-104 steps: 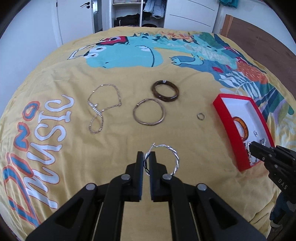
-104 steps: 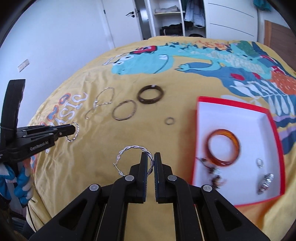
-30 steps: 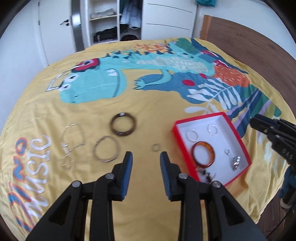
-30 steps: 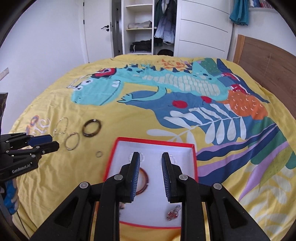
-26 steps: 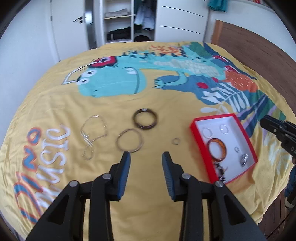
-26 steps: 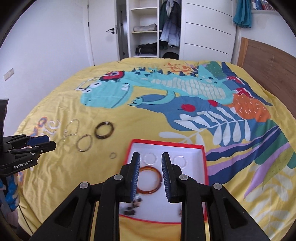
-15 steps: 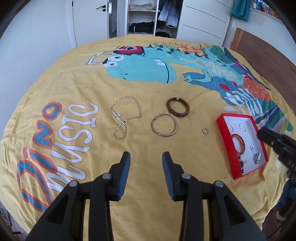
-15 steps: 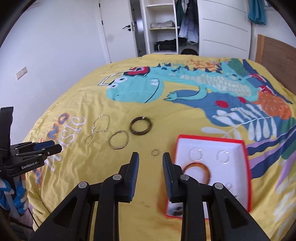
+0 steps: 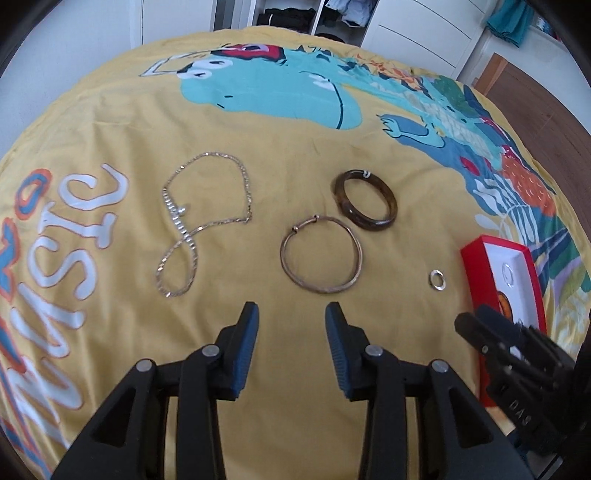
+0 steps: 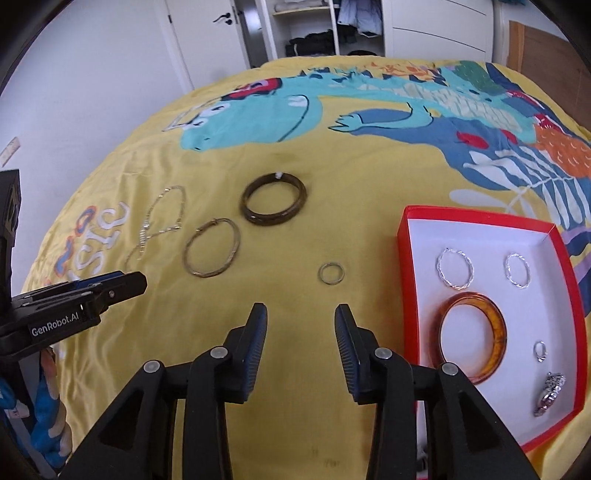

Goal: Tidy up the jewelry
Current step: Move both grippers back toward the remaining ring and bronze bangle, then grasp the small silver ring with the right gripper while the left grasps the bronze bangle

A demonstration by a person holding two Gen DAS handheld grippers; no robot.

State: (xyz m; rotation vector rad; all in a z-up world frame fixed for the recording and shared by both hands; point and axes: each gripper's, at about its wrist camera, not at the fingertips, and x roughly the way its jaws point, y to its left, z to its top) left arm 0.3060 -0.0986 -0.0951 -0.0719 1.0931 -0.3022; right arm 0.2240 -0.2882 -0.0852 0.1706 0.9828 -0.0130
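On the yellow bedspread lie a chain necklace (image 9: 201, 225) (image 10: 157, 225), a thin bronze bangle (image 9: 320, 254) (image 10: 212, 252), a dark brown bangle (image 9: 365, 205) (image 10: 273, 204) and a small ring (image 9: 437, 279) (image 10: 332, 273). The red box (image 10: 476, 221) (image 9: 471, 258) holds two silver hoops (image 10: 455, 267), an amber bangle (image 10: 472, 332) and small pieces. My left gripper (image 9: 291, 325) is open and empty, just short of the bronze bangle. My right gripper (image 10: 300, 325) is open and empty, just short of the small ring.
The bed's near edge lies below both grippers. A wooden headboard (image 10: 543, 40) stands at the right, a wardrobe and a door (image 10: 207, 33) beyond the bed. In the left wrist view the right gripper partly hides the box.
Both grippers were shut on silver hoops; those hoops now lie in the box. Both grippers opened, drew back, and have since come down closer to the jewelry on the bedspread.
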